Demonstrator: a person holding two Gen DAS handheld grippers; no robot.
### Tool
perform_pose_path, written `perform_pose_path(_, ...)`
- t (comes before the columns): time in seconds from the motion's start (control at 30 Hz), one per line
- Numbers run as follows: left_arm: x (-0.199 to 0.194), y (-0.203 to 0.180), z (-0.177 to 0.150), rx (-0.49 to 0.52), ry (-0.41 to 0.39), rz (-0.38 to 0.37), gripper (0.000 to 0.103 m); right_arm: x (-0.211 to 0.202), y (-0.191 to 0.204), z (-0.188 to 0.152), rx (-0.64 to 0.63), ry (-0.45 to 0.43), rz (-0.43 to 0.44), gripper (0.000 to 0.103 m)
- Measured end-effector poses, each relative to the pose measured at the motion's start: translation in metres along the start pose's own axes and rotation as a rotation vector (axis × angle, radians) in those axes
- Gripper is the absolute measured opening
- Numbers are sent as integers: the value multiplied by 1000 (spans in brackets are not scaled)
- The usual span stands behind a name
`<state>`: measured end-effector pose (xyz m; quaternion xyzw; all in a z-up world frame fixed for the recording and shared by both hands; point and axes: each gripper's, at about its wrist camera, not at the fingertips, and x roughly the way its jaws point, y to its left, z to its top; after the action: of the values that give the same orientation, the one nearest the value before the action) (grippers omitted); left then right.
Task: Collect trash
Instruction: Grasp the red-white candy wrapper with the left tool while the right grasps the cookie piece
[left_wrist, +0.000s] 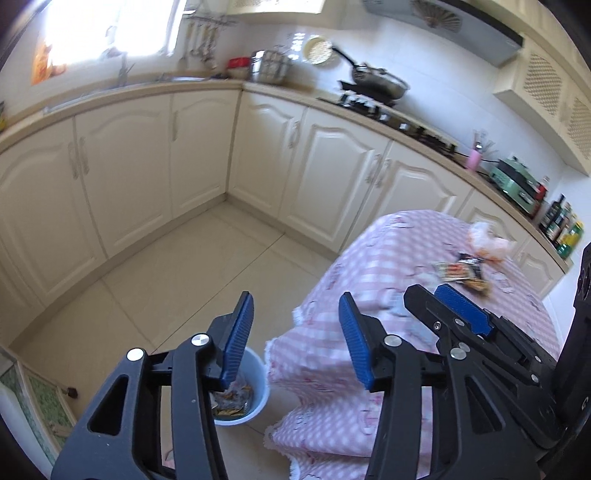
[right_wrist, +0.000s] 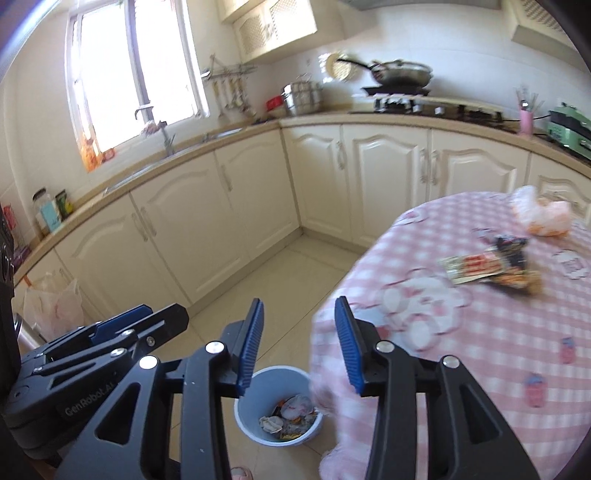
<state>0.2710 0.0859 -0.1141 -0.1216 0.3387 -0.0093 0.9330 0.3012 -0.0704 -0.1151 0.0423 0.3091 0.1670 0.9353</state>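
Note:
A pale blue trash bin stands on the floor beside the table and holds crumpled wrappers; it also shows in the left wrist view. Snack wrappers and a crumpled orange-white plastic bag lie on the pink checked tablecloth; the wrappers also show in the left wrist view. My left gripper is open and empty above the bin and table edge. My right gripper is open and empty above the bin, and also shows in the left wrist view.
Cream kitchen cabinets run along two walls behind a tiled floor. A wok sits on the stove. A plastic bag hangs at the left. A green appliance and bottles stand on the counter.

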Motion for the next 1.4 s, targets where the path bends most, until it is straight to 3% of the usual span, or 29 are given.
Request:
perform_pose_path(0.3,3,-84,2,135,7,-95,63,-57,-99,14,104,-66,-153,46)
perform_pose_path(0.57,38,-142,3,219,65,-144,69,-57,-185,11,212,17,-265,49)
perform_pose_path(0.93,98,-162,14,233,144,-147,73,14,-217,8,189,208,-286,49)
perform_pose_path(1.17,124,-161,20,218,172,-150,73,34,-224,15,141,226,-279,49)
perform_pose_path(1.23,131,-164,19,219,180,-154,73,35,-225,16,140,222,-267,41)
perform_pose_path(1.27,134,-166,19,218,184,-157,73,34,-225,16,140,216,-252,27)
perform_pose_path(1.4,145,-171,20,206,201,-177,73,30,-229,16,160,196,-238,24)
